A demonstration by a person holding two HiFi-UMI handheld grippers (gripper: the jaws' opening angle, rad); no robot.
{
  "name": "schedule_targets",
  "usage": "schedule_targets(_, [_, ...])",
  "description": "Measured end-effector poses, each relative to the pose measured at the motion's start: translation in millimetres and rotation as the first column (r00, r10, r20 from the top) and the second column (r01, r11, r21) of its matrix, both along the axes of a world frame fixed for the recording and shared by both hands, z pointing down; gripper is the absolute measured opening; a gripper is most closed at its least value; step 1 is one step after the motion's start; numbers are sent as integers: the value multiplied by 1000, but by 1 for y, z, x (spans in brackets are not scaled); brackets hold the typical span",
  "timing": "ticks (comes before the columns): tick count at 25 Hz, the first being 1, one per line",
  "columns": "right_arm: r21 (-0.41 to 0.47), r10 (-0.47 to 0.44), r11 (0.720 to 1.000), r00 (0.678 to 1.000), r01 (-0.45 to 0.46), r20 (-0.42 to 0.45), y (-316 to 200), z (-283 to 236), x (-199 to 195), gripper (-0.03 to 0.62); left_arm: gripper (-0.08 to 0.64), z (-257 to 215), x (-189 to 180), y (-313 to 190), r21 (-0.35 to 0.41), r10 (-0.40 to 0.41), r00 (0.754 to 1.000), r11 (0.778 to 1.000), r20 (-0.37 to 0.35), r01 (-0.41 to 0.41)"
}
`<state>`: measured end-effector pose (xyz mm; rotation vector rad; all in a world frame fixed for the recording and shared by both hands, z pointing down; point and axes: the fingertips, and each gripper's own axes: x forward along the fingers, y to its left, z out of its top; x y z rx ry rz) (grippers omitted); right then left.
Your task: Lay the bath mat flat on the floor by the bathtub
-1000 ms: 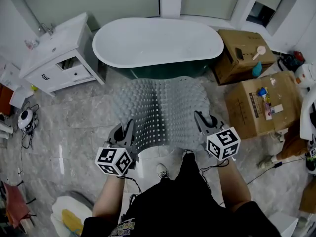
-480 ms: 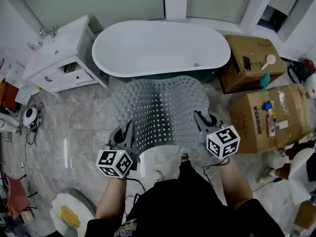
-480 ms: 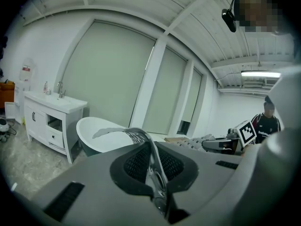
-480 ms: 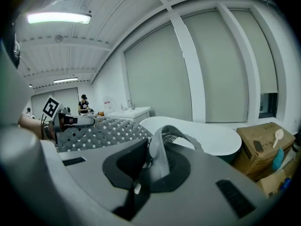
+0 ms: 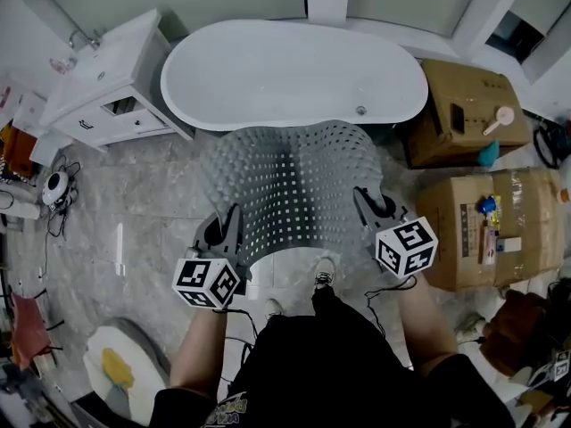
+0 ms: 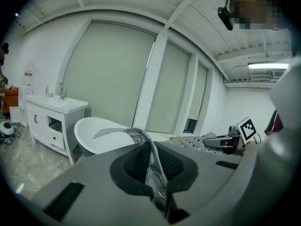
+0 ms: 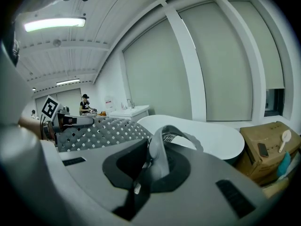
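A grey perforated bath mat (image 5: 290, 185) hangs spread in the air between my two grippers, its far edge reaching toward the white bathtub (image 5: 294, 74). My left gripper (image 5: 234, 230) is shut on the mat's near left corner, and the mat's edge (image 6: 153, 166) curls up out of its closed jaws. My right gripper (image 5: 364, 205) is shut on the near right corner, where a fold of mat (image 7: 160, 157) bulges from the jaws. The bathtub (image 6: 101, 135) also shows ahead in both gripper views, as a white oval (image 7: 207, 135) on the right side.
A white vanity cabinet (image 5: 103, 87) with a sink stands left of the tub. Cardboard boxes (image 5: 491, 221) stand at the right. The marble floor (image 5: 143, 212) lies under the mat, with my shoe (image 5: 323, 273) near its near edge. A person (image 7: 85, 103) stands far off.
The tub and the floor have slid nearer in the head view. The mat stays stretched between both grippers and now reaches closer to the tub.
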<state>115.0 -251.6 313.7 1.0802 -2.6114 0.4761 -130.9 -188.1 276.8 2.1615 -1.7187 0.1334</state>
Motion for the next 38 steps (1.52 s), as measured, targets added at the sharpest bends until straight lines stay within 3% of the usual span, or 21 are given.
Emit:
schedule_targets(8, [30, -23, 999, 999, 24, -26, -25, 21, 31, 28, 29, 19, 29, -28, -5, -26, 999, 1000, 46, 27])
schedule_targets(18, [52, 7, 999, 999, -5, -41, -38, 39, 47, 28, 29, 31, 45, -54, 10, 8, 996, 1000, 85, -9])
schedule_targets(30, [30, 70, 997, 995, -68, -66, -47, 72, 50, 28, 29, 68, 39, -77, -1, 33, 995, 999, 96, -33])
schedule_targets(38, [23, 99, 995, 988, -97, -118, -54, 109, 22, 28, 29, 113, 7, -91, -34, 44, 996, 999, 77, -41])
